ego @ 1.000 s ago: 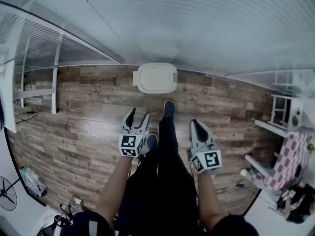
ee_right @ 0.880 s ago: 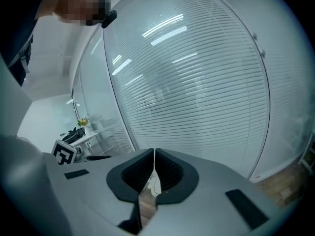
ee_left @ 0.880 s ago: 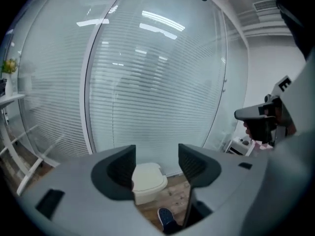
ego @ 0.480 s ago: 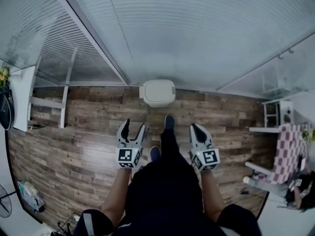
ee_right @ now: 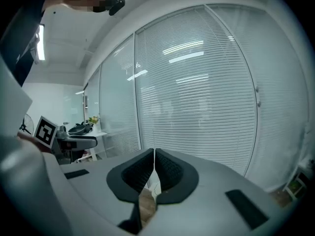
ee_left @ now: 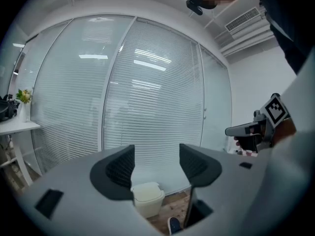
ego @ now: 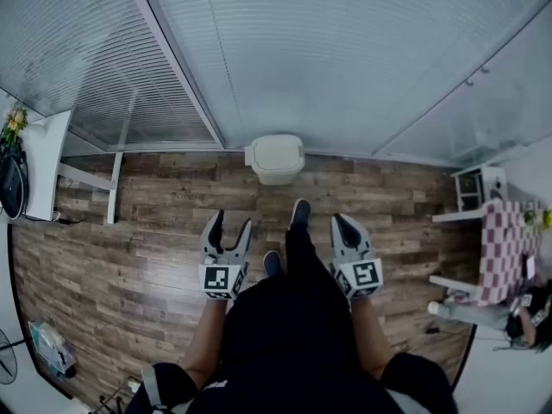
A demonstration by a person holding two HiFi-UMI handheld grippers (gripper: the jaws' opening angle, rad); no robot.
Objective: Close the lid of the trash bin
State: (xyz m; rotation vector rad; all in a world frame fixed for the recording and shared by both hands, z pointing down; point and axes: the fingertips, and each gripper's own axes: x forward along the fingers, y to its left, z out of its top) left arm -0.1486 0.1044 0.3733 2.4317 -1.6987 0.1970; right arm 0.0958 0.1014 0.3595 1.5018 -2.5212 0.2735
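A small cream trash bin [ego: 276, 158] stands on the wooden floor against the glass wall, its lid down flat on top. It also shows low between the left jaws, the bin [ee_left: 147, 198] well beyond them. My left gripper [ego: 228, 228] is held near waist height, open, with nothing between its jaws. My right gripper [ego: 341, 225] is level with it on the other side of the person's legs, its jaws pressed together and empty. Both point toward the bin from well back. In the left gripper view the right gripper [ee_left: 237, 131] appears at the right edge.
Glass walls with blinds [ego: 345, 59] meet in a corner behind the bin. A white table [ego: 43, 166] with a plant stands at left. At right are a white shelf unit [ego: 474, 188] and a checked pink cloth [ego: 503, 248]. The person's dark shoes [ego: 299, 210] stand on wood flooring [ego: 155, 231].
The view has tipped up, so the bin sits farther off and smaller. Both grippers have risen, away from the bin. The left jaws stand a little wider than one second ago.
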